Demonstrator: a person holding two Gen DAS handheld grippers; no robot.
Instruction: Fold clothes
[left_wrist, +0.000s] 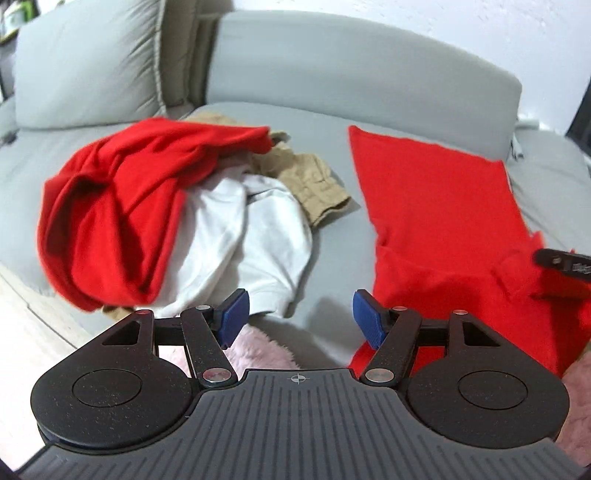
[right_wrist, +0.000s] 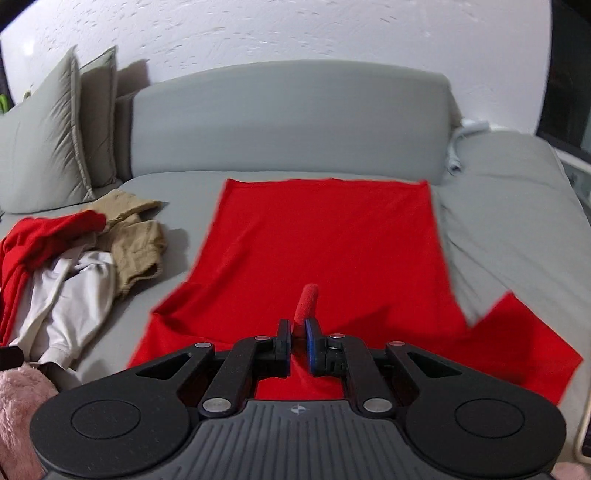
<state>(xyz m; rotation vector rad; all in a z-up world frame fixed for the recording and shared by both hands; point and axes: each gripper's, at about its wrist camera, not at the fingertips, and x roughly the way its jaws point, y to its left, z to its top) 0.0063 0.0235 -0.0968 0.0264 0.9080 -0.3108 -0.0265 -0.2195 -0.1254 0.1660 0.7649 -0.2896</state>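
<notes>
Left wrist view: nearest the lens, the left gripper (left_wrist: 300, 314) stands with jaws wide apart, holding nothing, over bare grey bed (left_wrist: 332, 229) sheet. Pink fuzzy fabric (left_wrist: 258, 352) shows just below the jaws; what it belongs to cannot be told. On the far left lies an unsorted pile: a crumpled red garment (left_wrist: 122, 206) on top, a white garment (left_wrist: 240, 240) beneath it and nearer, a tan garment (left_wrist: 310, 181) at the far side. To the right, the spread red shirt (left_wrist: 436, 206) lies flat, its near edge just beside the right-hand jaw. The tip of the right gripper (left_wrist: 565, 263) enters at the right edge, over the shirt's near portion.

Right wrist view: the right gripper (right_wrist: 298, 341) has its jaws closed on a pinch of the red shirt (right_wrist: 325, 236); a small roll of red cloth stands up between and beyond them. The shirt's long axis runs from near to far, straight ahead of these jaws, its far hem square toward the grey headboard (right_wrist: 288, 122). One sleeve spreads near right. The pile sits on the left, well apart from the shirt. Grey pillows (right_wrist: 48, 147) stand far left.

Assessment: the right gripper already holds the near end at about the centreline. The left gripper is free and sits just left of the shirt's near edge, so its likely grasp lies rightward.
</notes>
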